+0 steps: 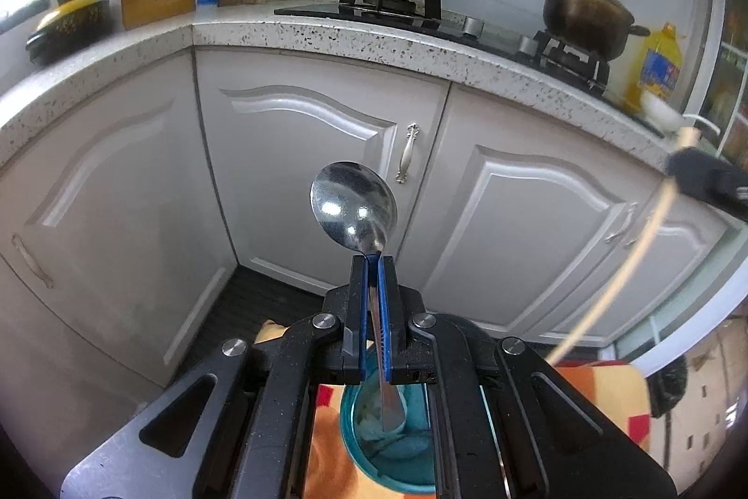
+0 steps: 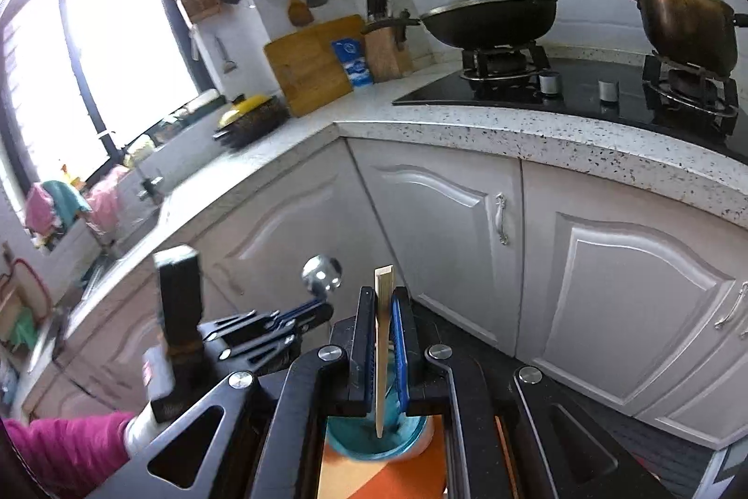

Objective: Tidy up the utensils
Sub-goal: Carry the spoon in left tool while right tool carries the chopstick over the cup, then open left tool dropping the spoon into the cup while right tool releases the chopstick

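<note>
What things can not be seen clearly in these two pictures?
- Teal cup: left wrist view, rim and base hidden by the left gripper.
- Spoon handle: mostly covered by the fingers.
- Chopstick: right wrist view, middle hidden in the right gripper.

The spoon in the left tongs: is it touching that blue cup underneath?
Cannot tell. In the left wrist view the spoon handle overlaps the blue cup opening, but no plain contact or gap shows.
</note>
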Tool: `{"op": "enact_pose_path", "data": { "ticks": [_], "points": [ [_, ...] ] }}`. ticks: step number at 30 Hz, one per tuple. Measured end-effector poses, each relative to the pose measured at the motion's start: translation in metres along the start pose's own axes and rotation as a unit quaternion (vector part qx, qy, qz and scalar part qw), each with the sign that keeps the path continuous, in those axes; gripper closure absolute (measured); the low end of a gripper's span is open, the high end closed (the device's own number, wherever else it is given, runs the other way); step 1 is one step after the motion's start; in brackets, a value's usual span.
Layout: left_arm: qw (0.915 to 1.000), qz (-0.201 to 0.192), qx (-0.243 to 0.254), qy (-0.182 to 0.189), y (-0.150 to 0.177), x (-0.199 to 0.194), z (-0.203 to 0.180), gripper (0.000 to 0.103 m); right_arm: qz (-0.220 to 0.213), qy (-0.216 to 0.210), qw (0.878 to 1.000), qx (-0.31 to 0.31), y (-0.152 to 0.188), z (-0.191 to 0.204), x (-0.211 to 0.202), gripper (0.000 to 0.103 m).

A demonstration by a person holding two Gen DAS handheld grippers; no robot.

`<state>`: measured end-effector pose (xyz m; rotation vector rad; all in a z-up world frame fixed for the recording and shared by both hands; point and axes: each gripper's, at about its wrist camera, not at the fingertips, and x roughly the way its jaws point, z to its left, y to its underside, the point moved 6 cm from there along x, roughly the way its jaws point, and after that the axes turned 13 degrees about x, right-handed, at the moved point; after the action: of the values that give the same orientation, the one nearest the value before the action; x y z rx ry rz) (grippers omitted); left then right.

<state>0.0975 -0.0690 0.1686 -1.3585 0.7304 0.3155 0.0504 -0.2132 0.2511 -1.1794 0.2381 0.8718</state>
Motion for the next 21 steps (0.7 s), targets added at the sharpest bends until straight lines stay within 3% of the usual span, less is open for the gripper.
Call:
{"op": "enact_pose_path", "data": {
  "ticks": [10, 16, 18, 20, 21],
  "points": [
    [0.9997, 0.006, 0.020, -0.017, 0.024, 0.018, -0.011, 0.100, 0.078, 0.014, 0.996, 0.029, 0.051, -0.031, 0.078, 0.097],
    [0.9996, 0.022, 0.016, -0.011, 0.037, 0.024, -0.014, 0.100, 0.090, 0.003, 0.994, 0.058, 0.060, -0.042, 0.088, 0.096],
    [0.9996, 0.023, 0.013, -0.007, 0.039, 0.023, -0.016, 0.100, 0.097, 0.011, 0.993, 0.068, 0.062, -0.049, 0.089, 0.090],
    [0.9997, 0.023, 0.007, -0.004, 0.040, 0.021, -0.016, 0.098, 0.096, 0.011, 0.992, 0.075, 0.064, -0.053, 0.086, 0.057],
    [0.9997, 0.023, 0.002, -0.001, 0.040, 0.020, -0.015, 0.096, 0.096, 0.009, 0.992, 0.076, 0.065, -0.052, 0.084, 0.056]
  ]
}}
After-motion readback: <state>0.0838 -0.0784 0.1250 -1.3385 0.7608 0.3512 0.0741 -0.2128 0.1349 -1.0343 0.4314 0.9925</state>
